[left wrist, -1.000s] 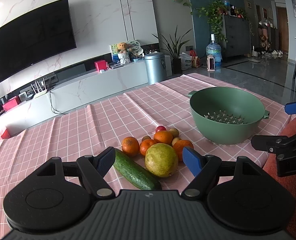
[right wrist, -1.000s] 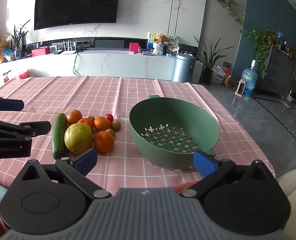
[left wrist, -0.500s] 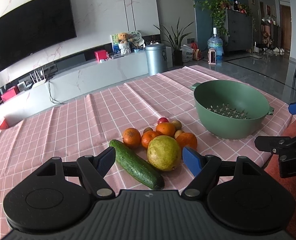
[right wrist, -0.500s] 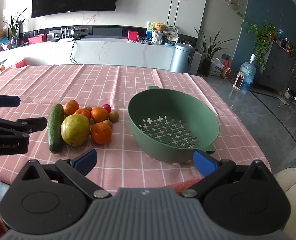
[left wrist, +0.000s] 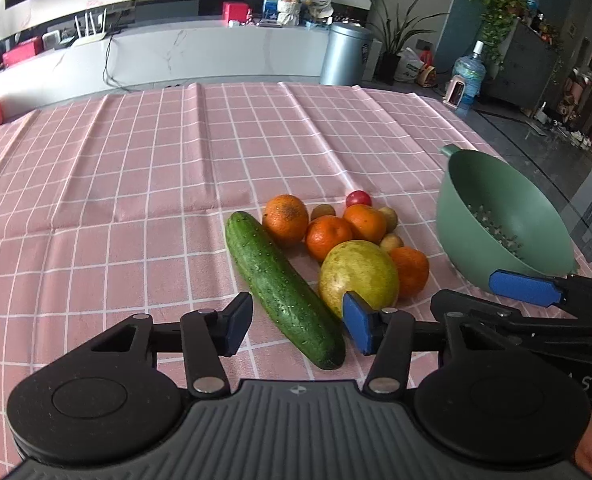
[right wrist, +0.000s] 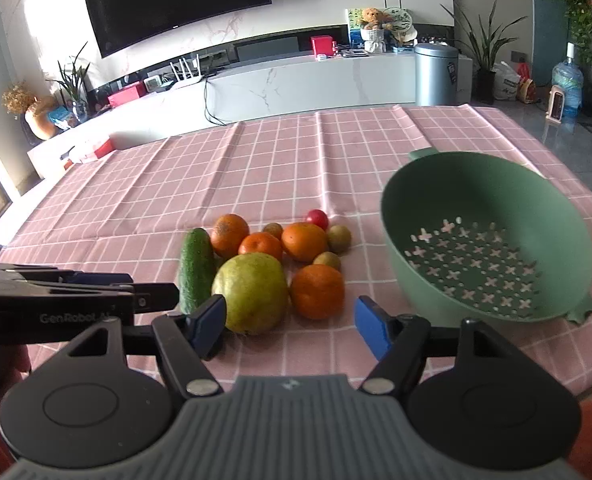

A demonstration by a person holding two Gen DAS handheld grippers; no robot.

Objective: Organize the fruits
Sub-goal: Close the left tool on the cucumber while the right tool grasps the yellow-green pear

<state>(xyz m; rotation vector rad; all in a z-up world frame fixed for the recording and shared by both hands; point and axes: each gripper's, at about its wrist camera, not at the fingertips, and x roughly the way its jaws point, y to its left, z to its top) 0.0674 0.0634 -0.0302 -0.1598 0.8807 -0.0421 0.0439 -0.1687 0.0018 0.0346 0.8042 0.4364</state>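
Note:
A cucumber (left wrist: 282, 288) lies on the pink checked cloth beside a big yellow-green fruit (left wrist: 358, 274), several oranges (left wrist: 328, 237), small olive-coloured fruits and a red one (left wrist: 358, 199). An empty green colander (left wrist: 500, 220) stands to their right. My left gripper (left wrist: 298, 328) is open, its jaws either side of the cucumber's near end, not touching. My right gripper (right wrist: 292, 326) is open and empty, just short of the big fruit (right wrist: 251, 292) and an orange (right wrist: 317, 291). The colander (right wrist: 484, 236) is to its right.
The right gripper's arm shows at the lower right in the left wrist view (left wrist: 536, 304). The left gripper's arm shows at the left in the right wrist view (right wrist: 56, 300). Beyond the table's far edge stand a white TV bench (right wrist: 296, 80) and a metal bin (right wrist: 436, 74).
Both grippers have moved forward and down toward the fruit pile. The left gripper now straddles the cucumber's near end; the right has swung left from the colander to the big fruit.

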